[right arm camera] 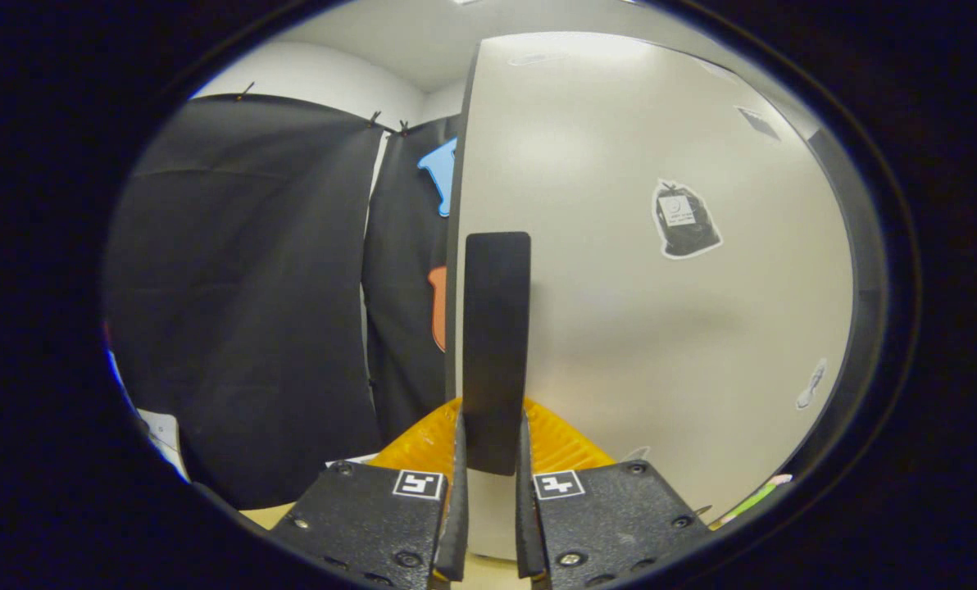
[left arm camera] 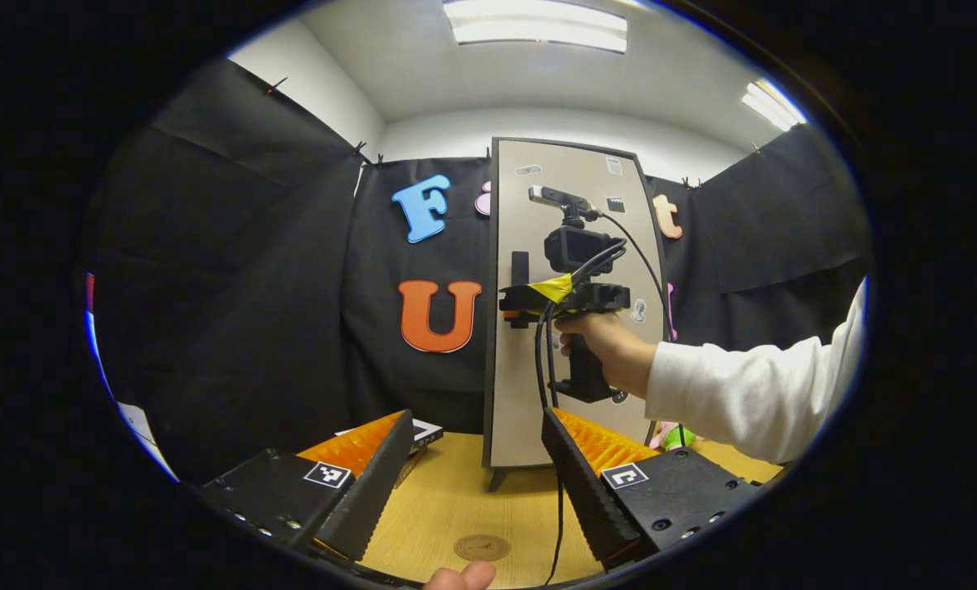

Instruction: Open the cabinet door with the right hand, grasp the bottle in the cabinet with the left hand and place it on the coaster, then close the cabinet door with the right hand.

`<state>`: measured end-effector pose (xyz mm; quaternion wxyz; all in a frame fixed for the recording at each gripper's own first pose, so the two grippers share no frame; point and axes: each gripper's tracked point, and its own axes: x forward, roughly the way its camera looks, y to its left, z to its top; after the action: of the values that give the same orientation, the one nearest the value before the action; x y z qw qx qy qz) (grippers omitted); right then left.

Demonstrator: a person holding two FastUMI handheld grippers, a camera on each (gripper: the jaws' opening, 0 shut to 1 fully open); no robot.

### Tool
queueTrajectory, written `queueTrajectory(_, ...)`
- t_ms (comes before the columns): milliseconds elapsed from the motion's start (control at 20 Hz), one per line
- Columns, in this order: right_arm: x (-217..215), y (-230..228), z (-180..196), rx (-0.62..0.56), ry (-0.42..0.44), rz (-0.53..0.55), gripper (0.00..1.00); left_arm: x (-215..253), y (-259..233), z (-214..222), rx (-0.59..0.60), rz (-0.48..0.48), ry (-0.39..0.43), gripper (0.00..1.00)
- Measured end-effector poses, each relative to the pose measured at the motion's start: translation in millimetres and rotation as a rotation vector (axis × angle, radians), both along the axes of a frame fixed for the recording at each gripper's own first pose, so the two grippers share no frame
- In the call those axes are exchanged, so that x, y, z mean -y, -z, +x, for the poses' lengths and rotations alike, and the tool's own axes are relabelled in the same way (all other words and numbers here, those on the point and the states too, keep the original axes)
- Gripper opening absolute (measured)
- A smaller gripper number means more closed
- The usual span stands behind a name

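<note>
Now the right tongs (right arm camera: pixel 488 459) are closed on the one black handle (right arm camera: pixel 497 344) of the single cabinet door (right arm camera: pixel 661 328). The left tongs (left arm camera: pixel 476 483) stand wide above the counter (left arm camera: pixel 447 508), near one round coaster (left arm camera: pixel 482 546).

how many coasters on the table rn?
1. The coaster lies on the wooden table, in front of the cabinet, between the left gripper's open jaws in the left gripper view. Others may be hidden behind them.
</note>
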<state>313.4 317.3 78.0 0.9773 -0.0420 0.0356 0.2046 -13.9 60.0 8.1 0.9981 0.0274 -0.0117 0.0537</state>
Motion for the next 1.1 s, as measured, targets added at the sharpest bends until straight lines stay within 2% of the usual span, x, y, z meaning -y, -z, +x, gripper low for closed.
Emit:
queueTrajectory(200,7.4,-7.8,-41.2,0.002,-0.042,0.006,0.27,-1.1,0.6,-3.5,0.009,-0.02,-0.002,0.95)
queueTrajectory(500,46.3,-11.1,-109.3,0.0,-0.079,0.025,0.27,5.0,0.6,-12.1,0.008,-0.042,0.011,0.95)
queueTrajectory(700,63.9,-11.0,-135.6,-0.001,-0.063,0.016,0.27,17.5,0.9,-16.4,0.008,-0.042,0.04,0.95)
queueTrajectory(1100,136.3,-17.9,-188.2,-0.026,-0.027,0.054,0.27,59.4,8.0,-14.3,-0.004,-0.062,0.135,0.95)
